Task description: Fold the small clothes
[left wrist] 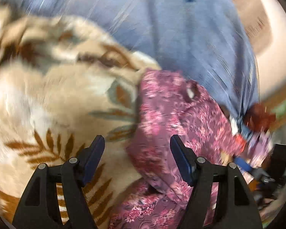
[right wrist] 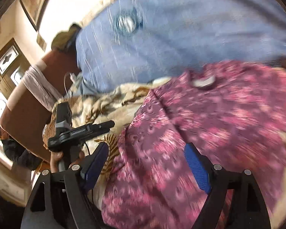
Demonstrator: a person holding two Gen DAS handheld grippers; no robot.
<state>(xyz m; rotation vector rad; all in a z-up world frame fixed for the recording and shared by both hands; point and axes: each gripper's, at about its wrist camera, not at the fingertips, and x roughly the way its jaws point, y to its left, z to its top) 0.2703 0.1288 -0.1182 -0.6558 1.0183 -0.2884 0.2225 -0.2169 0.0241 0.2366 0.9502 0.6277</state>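
- Left wrist view: the left gripper [left wrist: 137, 143] hovers with its jaws wide apart and nothing pinched between them. The pink floral garment [left wrist: 173, 118] lies below and a little to the right, spread over a cream blanket [left wrist: 47, 95] with a brown leaf print. Its edge passes under the gap between the jaws, but the pads do not press it. Beyond it lies a blue cloth [left wrist: 171, 38]. The picture is smeared, so the garment's exact folds cannot be read.
- Right wrist view: the right gripper [right wrist: 146, 152] also stands wide, holding nothing. The pink floral garment [right wrist: 209, 124] fills the space under and past its right finger, collar label turned up and away. The left gripper [right wrist: 82, 131] shows at the left, off the garment's edge, over the blanket [right wrist: 108, 103]. The garment probably lies free so that both claws can take a fresh hold for the next fold.
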